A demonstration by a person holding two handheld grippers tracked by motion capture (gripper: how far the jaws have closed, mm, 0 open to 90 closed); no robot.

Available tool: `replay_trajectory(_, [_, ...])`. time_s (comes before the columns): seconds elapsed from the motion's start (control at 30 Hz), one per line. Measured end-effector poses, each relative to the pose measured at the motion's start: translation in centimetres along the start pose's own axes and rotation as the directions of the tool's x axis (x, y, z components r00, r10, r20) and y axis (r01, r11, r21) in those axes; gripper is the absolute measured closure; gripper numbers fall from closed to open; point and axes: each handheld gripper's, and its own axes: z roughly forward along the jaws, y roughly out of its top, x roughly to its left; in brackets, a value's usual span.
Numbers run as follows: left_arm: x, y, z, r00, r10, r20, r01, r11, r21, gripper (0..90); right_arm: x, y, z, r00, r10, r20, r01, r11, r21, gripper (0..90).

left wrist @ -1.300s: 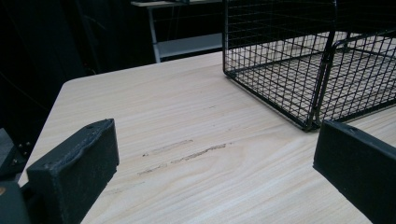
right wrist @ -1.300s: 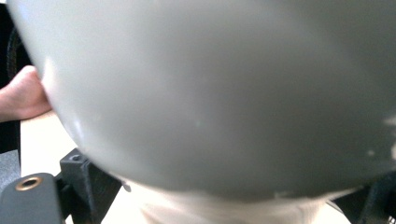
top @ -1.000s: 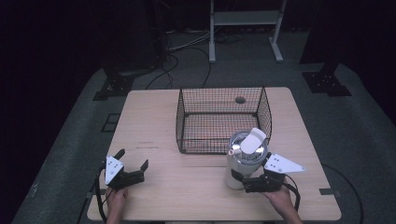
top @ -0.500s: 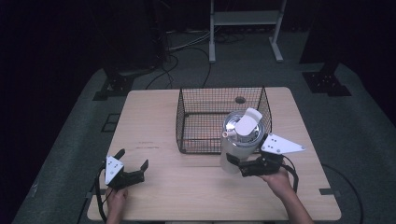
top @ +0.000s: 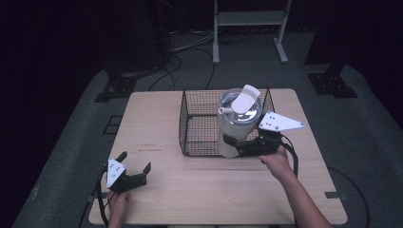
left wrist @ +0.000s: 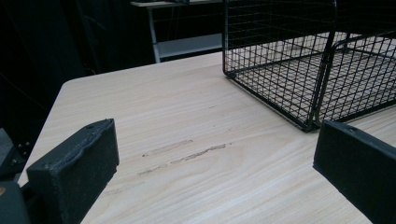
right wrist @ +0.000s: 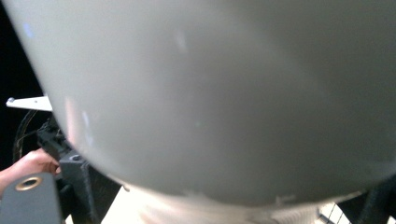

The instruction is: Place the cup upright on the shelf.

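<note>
Tumbler: tall off-white metal tumbler with clear lid and white flip tab (top: pixel 236 124), held off the light wooden table (top: pixel 190 190), over the near right corner of the black wire mesh basket (top: pixel 190 118).
Right gripper: right gripper (top: pixel 239 146) clamped on the tumbler's lower body, jaws pressed to its sides; the wall fills the right gripper view (right wrist: pixel 210 93).
Key relation: basket interior lies away from the person and slightly left of the tumbler; base looks about level with the near rim, hard to tell exactly.
Axis: long axis near vertical, lid up, top leaning slightly toward the basket's far side.
Flip tab: points toward the basket's far right corner.
Nearer hand: right, already holding.
Left gripper: left gripper (top: pixel 135 171) with jaws spread, empty, resting well off the basket's near left corner.
Judgement: next move needs base clearance over the near rim, then down.
</note>
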Motion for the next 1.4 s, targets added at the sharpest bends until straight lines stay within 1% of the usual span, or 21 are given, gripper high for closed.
replay_trajectory(0.07, [0.0, 0.0, 0.0, 1.0, 0.001, 0.0, -0.001, 1.0, -0.001, 0.0, -0.2, 0.2, 0.2, 1.0, 0.0, 0.0, 0.0, 1.0, 0.001, 9.3])
replay_trajectory(0.1, [0.0, 0.0, 0.0, 1.0, -0.003, 0.001, 0.003, 1.0, 0.0, 0.0, -0.5, 0.7, 0.7, 1.0, 0.007, -0.002, -0.007, 1.0, 0.002, 9.3])
replay_trajectory(0.23, [0.0, 0.0, 0.0, 1.0, -0.002, 0.001, 0.002, 1.0, -0.001, 0.0, -1.2, 1.3, 1.6, 1.0, 0.008, -0.002, -0.008, 1.0, 0.012, 9.3])
replay_trajectory(0.27, [0.0, 0.0, 0.0, 1.0, -0.002, 0.001, 0.002, 1.0, -0.001, 0.0, -1.2, 1.3, 1.6, 1.0, 0.008, -0.002, -0.008, 1.0, 0.012, 9.3])
replay_trajectory(0.3, [0.0, 0.0, 0.0, 1.0, -0.003, 0.001, 0.003, 1.0, -0.002, 0.0, -1.6, 1.7, 2.3, 1.0, 0.001, 0.002, -0.001, 1.0, 0.016, 9.2])
replay_trajectory(0.43, [0.0, 0.0, 0.0, 1.0, -0.005, 0.0, 0.005, 1.0, -0.005, 0.0, -2.4, 2.5, 3.4, 1.0, -0.008, 0.002, 0.008, 1.0, 0.023, 9.2])
replay_trajectory(0.47, [0.0, 0.0, 0.0, 1.0, -0.005, 0.0, 0.005, 1.0, -0.005, 0.0, -2.4, 2.5, 3.4, 1.0, -0.008, 0.002, 0.008, 1.0, 0.023, 9.2])
replay_trajectory(0.5, [0.0, 0.0, 0.0, 1.0, -0.005, 0.001, 0.005, 1.0, -0.004, 0.0, -2.8, 2.8, 4.1, 1.0, -0.005, 0.002, 0.005, 1.0, 0.03, 9.2])
replay_trajectory(0.67, [0.0, 0.0, 0.0, 1.0, -0.007, 0.001, 0.007, 1.0, -0.007, 0.0, -3.5, 3.3, 5.5, 1.0, 0.003, 0.0, -0.003, 0.999, 0.033, 9.2])
replay_trajectory(0.7, [0.1, 0.0, 0.0, 1.0, -0.007, 0.001, 0.007, 1.0, -0.005, 0.0, -3.8, 3.5, 5.9, 1.0, -0.003, -0.001, 0.003, 0.999, 0.037, 9.2])
replay_trajectory(0.77, [0.1, 0.0, 0.0, 1.0, -0.006, 0.001, 0.006, 1.0, -0.005, 0.0, -3.9, 3.6, 6.2, 1.0, 0.001, -0.001, -0.001, 0.999, 0.037, 9.2])
replay_trajectory(0.87, [0.1, 0.0, 0.0, 1.0, -0.008, 0.001, 0.008, 0.9999, -0.006, 0.0, -4.7, 3.9, 7.5, 0.9999, -0.01, 0.007, 0.009, 0.998, 0.058, 9.2])
replay_trajectory(0.97, [0.1, 0.0, 0.0, 1.0, -0.008, 0.003, 0.008, 1.0, -0.005, 0.0, -5.3, 3.9, 8.6, 0.9999, -0.013, 0.01, 0.012, 0.998, 0.061, 9.2])
replay_trajectory(1.0, [0.1, 0.0, 0.0, 1.0, -0.008, 0.003, 0.008, 1.0, -0.005, 0.0, -5.3, 3.9, 8.6, 0.9999, -0.013, 0.01, 0.012, 0.998, 0.061, 9.2])
replay_trajectory(1.03, [0.1, 0.0, 0.0, 1.0, -0.008, 0.005, 0.008, 0.9999, -0.006, 0.0, -5.7, 3.8, 9.3, 0.9999, -0.004, 0.014, 0.003, 0.998, 0.066, 9.2])
replay_trajectory(1.07, [0.1, 0.0, 0.0, 1.0, -0.008, 0.005, 0.008, 0.9999, -0.006, 0.0, -5.7, 3.8, 9.3, 0.9999, -0.004, 0.014, 0.003, 0.998, 0.066, 9.2])
replay_trajectory(1.1, [0.1, 0.0, -0.1, 0.9999, -0.009, 0.005, 0.009, 0.9999, -0.005, 0.0, -6.1, 3.6, 10.0, 0.9999, 0.007, 0.013, -0.008, 0.997, 0.072, 9.2])
replay_trajectory(1.13, [0.1, 0.0, -0.1, 0.9999, -0.009, 0.005, 0.009, 0.9999, -0.005, 0.0, -6.1, 3.6, 10.0, 0.9999, 0.007, 0.013, -0.008, 0.997, 0.072, 9.2])
replay_trajectory(1.17, [0.1, 0.0, 0.0, 0.9999, -0.013, 0.006, 0.013, 0.9999, -0.006, 0.0, -6.5, 3.3, 10.7, 0.9999, 0.01, 0.011, -0.011, 0.997, 0.079, 9.2])
replay_trajectory(1.33, [0.2, 0.0, -0.1, 0.9999, -0.011, 0.005, 0.011, 0.9999, -0.007, 0.0, -7.2, 2.6, 12.1, 0.9997, 0.017, 0.015, -0.019, 0.995, 0.094, 9.2])
replay_trajectory(1.4, [0.2, 0.0, -0.1, 0.9999, -0.013, 0.006, 0.013, 0.9999, -0.008, 0.0, -7.5, 2.1, 12.7, 0.9994, 0.032, 0.012, -0.033, 0.994, 0.108, 9.2])
